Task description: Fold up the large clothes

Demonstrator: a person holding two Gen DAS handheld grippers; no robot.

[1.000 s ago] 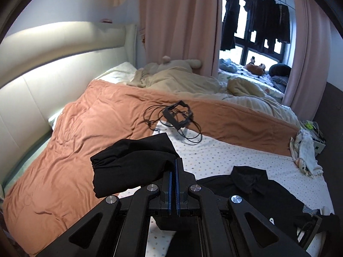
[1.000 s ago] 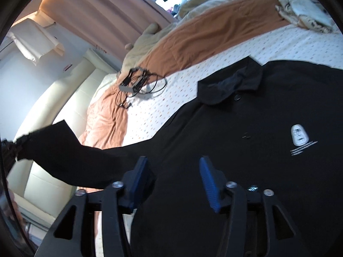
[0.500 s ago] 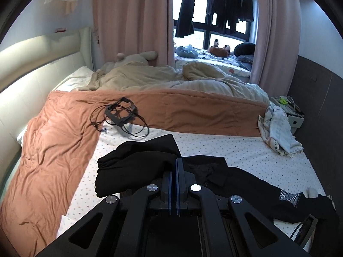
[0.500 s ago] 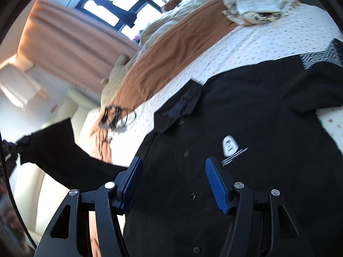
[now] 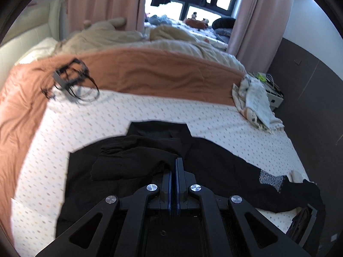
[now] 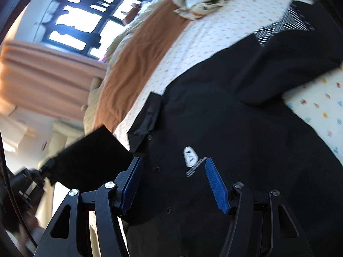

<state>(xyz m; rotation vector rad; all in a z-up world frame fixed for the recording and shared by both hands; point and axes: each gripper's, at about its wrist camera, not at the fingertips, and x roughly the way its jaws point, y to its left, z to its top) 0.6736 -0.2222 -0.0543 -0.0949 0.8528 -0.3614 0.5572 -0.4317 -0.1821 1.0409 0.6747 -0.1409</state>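
A large black button-up shirt [image 6: 214,111] with a collar [image 6: 148,120] and a small white chest logo [image 6: 189,153] lies face up on the dotted white sheet. My left gripper [image 5: 175,160] is shut on the shirt's black sleeve [image 5: 128,160] and holds it over the shirt's body [image 5: 205,156]. The held sleeve shows in the right wrist view [image 6: 90,150] at the left. My right gripper [image 6: 172,167] is open and empty, hovering just above the shirt's chest.
A rust-orange blanket [image 5: 150,70] and beige duvet [image 5: 120,36] cover the far part of the bed. A black cable bundle with a frame [image 5: 70,79] lies at the left. A crumpled pale cloth [image 5: 255,98] sits at the right edge. Bare dotted sheet [image 5: 139,109] lies beyond the collar.
My left gripper has carried the sleeve rightward and down, from beside the bed to over the shirt's body. My right gripper has moved closer to the chest logo, still open.
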